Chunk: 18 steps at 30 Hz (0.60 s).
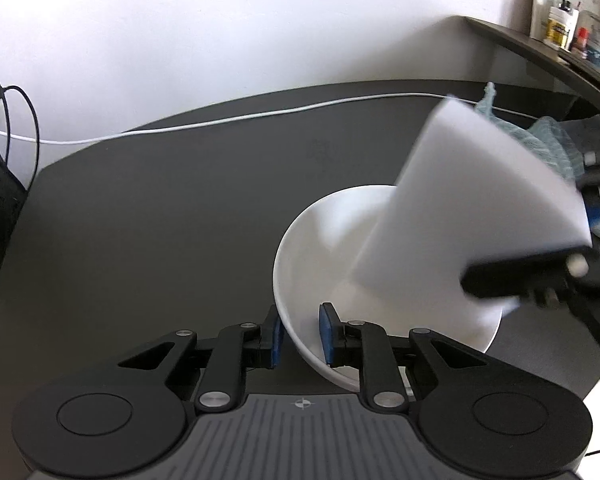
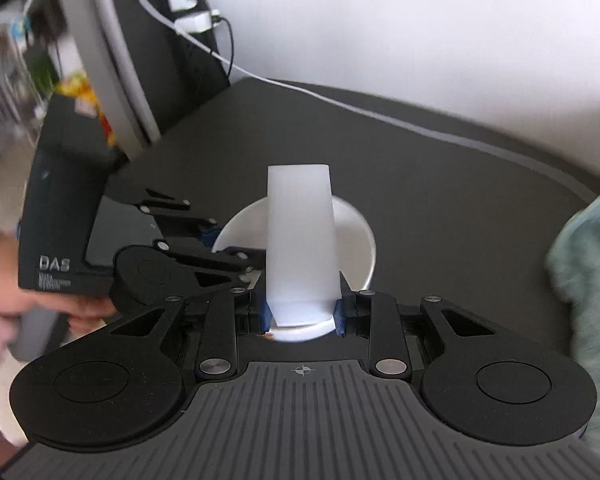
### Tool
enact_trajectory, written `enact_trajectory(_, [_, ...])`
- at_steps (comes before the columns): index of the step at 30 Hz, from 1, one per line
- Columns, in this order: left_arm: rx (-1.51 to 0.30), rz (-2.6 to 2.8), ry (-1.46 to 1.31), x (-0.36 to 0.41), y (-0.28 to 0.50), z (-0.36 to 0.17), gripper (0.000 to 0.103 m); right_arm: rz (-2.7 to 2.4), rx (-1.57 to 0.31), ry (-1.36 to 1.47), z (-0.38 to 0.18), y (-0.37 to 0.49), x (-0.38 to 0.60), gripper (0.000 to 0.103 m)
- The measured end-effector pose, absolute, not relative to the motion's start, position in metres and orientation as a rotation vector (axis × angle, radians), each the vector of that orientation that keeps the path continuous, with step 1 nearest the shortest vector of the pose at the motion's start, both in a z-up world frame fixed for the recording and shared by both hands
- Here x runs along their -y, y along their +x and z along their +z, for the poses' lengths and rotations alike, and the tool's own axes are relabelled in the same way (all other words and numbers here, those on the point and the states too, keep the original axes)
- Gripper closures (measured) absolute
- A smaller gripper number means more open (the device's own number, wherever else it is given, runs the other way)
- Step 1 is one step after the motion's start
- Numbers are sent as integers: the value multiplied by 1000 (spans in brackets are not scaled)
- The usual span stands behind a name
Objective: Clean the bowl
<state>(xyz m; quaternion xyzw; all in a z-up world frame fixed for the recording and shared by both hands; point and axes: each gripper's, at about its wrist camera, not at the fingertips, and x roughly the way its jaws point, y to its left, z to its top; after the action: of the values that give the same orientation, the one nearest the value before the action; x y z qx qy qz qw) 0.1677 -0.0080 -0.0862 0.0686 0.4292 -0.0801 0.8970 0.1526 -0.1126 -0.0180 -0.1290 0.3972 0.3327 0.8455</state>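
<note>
We pinch the bowl (image 1: 320,256) rim on the table (image 1: 160,208) with our left gripper (image 1: 300,338); our right gripper (image 2: 302,316) clamps the sponge (image 2: 300,240). Pressing hard could tip the bowl.

Right claw (image 2: 302,316) clamps white sponge block (image 2: 300,236) over white bowl (image 2: 360,236).

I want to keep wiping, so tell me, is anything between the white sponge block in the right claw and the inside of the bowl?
Nothing visible. The right claw grips the sponge block directly over the open bowl, while the left claw pinches the bowl's rim at the side, clear of the inside.
</note>
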Motion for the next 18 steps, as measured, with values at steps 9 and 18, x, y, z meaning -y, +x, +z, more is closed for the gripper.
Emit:
enact_trajectory(9, [-893, -173, 164, 4, 163, -83, 84, 713, -738, -173, -30, 168, 95, 72])
enact_trajectory(18, [-889, -161, 139, -10, 159, -81, 83, 771, -823, -99, -38, 167, 100, 73])
